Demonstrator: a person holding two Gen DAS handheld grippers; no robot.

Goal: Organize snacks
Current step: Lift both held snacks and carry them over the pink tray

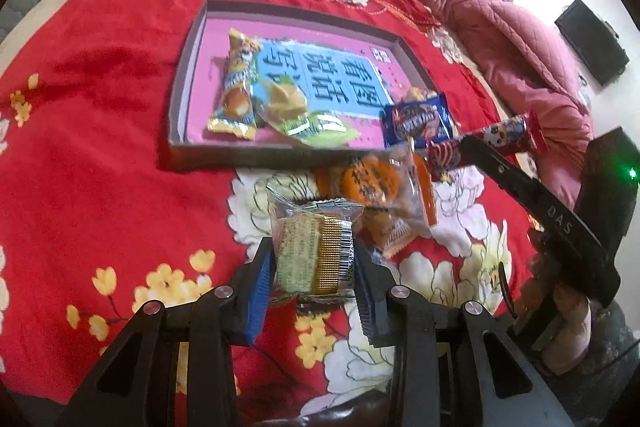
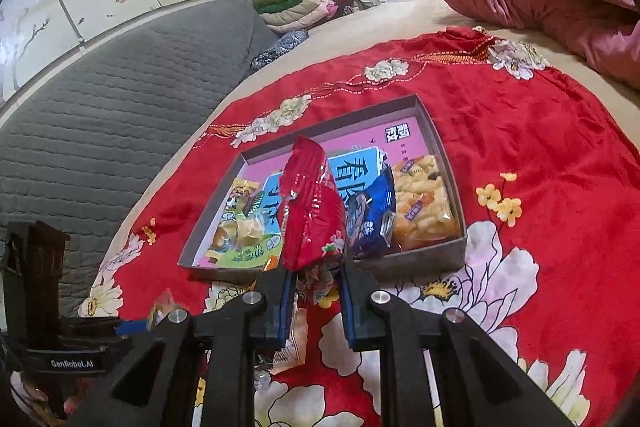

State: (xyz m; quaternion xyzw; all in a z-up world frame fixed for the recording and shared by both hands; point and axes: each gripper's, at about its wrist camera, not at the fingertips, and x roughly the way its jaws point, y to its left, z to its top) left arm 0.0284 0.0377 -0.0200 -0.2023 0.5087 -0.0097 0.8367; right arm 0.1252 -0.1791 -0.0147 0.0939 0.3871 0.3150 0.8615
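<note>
Left gripper (image 1: 314, 259): closed on a clear-wrapped cake (image 1: 316, 251), above the red bedspread (image 1: 100, 131).
Right gripper (image 2: 314, 291): clamps a red snack pack (image 2: 310, 211) over the box's (image 2: 440, 255) near edge.
Box: 4 snacks inside.

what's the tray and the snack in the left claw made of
Tray: looks like grey cardboard, matte, with thin folded walls and a printed pink floor. Snack in the left claw: clear glossy plastic wrapper, crinkled and see-through, around a gold ribbed inner tray.
</note>
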